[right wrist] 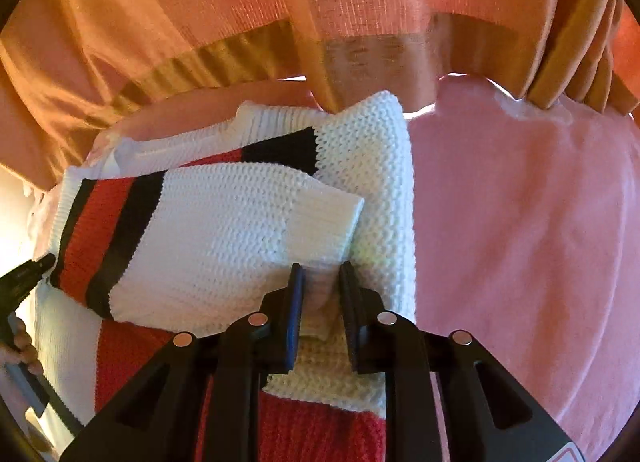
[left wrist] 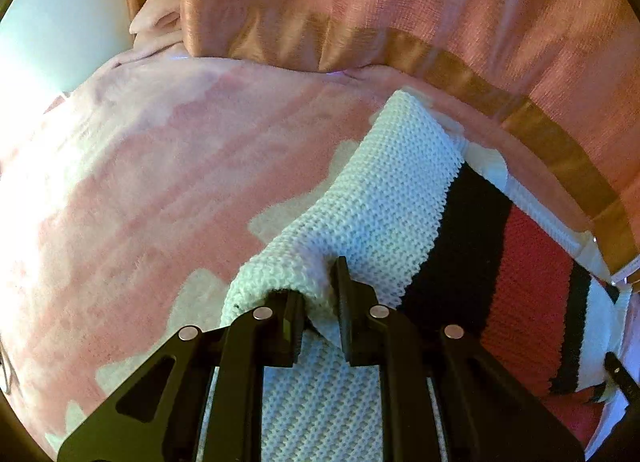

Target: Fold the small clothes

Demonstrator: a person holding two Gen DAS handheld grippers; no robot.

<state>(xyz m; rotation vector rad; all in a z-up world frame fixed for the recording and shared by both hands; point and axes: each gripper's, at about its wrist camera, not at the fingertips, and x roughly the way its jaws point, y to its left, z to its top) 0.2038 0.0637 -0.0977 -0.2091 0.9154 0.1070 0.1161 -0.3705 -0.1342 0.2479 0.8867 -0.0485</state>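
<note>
A knitted sweater (left wrist: 400, 198) with white, black and red stripes lies on a pink fleece blanket (left wrist: 160, 182). My left gripper (left wrist: 318, 282) is shut on a bunched fold of its white knit, lifted slightly off the blanket. In the right wrist view the sweater (right wrist: 224, 230) has a white sleeve folded across the striped body. The ribbed sleeve cuff (right wrist: 320, 290) fills the narrow gap of my right gripper (right wrist: 322, 268), and both pads touch it. At the left edge of that view, the left gripper's body (right wrist: 24, 274) and the hand (right wrist: 20, 346) holding it show.
Orange curtains (left wrist: 400, 2) with a darker band hang along the far edge of the blanket and brush it (right wrist: 200, 22). Pink blanket (right wrist: 520, 222) spreads to the right of the sweater. Bright light falls at the far left (left wrist: 32, 62).
</note>
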